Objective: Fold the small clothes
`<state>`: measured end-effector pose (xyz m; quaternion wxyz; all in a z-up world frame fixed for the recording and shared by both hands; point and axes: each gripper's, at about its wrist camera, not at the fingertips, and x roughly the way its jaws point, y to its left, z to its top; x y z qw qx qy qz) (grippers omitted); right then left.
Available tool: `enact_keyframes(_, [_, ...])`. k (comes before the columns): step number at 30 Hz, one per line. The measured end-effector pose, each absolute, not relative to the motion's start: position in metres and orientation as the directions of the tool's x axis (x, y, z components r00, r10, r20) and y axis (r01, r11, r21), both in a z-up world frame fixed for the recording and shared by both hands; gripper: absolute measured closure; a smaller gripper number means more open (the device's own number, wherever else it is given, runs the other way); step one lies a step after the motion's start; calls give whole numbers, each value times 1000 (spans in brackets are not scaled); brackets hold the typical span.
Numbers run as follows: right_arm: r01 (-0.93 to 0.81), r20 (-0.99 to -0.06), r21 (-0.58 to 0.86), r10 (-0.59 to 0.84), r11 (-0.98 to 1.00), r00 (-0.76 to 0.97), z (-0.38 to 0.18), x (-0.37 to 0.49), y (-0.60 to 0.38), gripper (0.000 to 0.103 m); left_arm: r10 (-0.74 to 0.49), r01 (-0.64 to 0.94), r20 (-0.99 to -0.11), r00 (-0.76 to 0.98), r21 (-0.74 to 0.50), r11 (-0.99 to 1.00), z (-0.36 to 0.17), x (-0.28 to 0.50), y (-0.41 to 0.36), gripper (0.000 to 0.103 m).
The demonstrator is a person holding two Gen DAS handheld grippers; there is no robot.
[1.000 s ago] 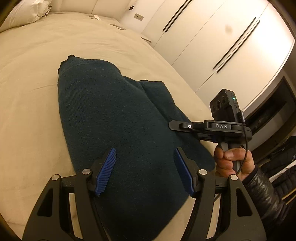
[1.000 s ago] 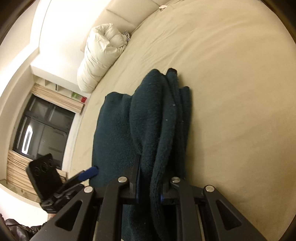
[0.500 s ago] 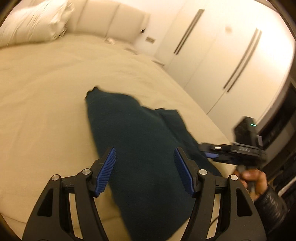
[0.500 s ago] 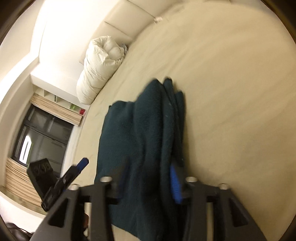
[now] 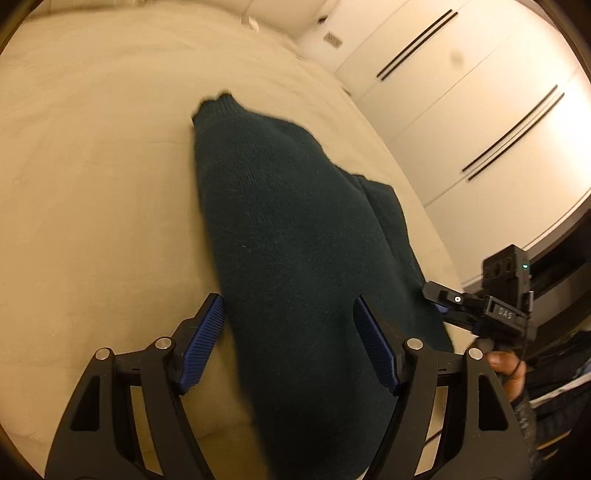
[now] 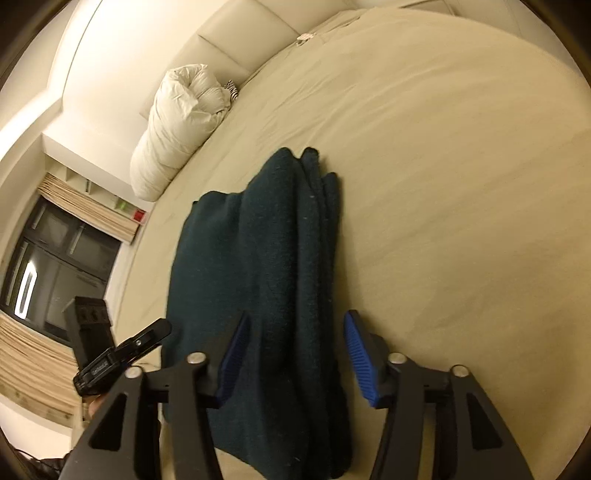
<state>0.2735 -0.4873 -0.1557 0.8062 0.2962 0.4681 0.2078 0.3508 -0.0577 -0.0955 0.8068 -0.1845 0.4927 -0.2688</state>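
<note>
While both claws spread, a fold is being let go.
The dark teal knitted garment (image 6: 266, 280), folded, lies on the beige bed (image 6: 443, 184); the right claw (image 6: 291, 354) and left claw (image 5: 288, 343) are opening astride it unpinched; a fresh edge must be gripped next.

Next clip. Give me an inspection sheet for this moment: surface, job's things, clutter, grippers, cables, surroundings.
Surface: beige bed sheet, lightly creased.
Job's things: one dark teal knitted garment, folded in layers, lying on the sheet.
Clutter: small white object near the headboard; too small to identify.
Grippers: left gripper jaws opening, pads clear of the garment below them. Right gripper jaws opening, garment fold between them, pads not pressing it.
Cables: thin dark cable by the hand on the right gripper's handle.
Surroundings: white rolled duvet, padded headboard, white wardrobe doors, dark window.
</note>
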Motion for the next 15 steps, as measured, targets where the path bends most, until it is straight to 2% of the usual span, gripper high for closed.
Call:
enact_keyframes(3, [-41,-659,666,613,745,436,-161,285,-482,40,-651,214,-712,262,-615,759,-113,365,-63,32])
enact_keyframes(6, [-6,-607,735,662,678,439,-166,295,-486,42,-692,162,-685,229,-674,721,-122,376,-56,32])
enact_keyframes(10, [-8,-630,720,659,694,412,-169,307,-474,64,-701,113,-685,200,-694,711,-126,392,-51,48])
enact_keyframes(13, [-9,-653,698,641,716,404,-168,310,-468,72,-664,150,-718,210,-648,747,-115,388,-50,55])
enact_keyframes(15, [-16,-670,673,618,740,412,-164,308,-463,74,-656,162,-722,221,-636,754,-101,383,-50,59])
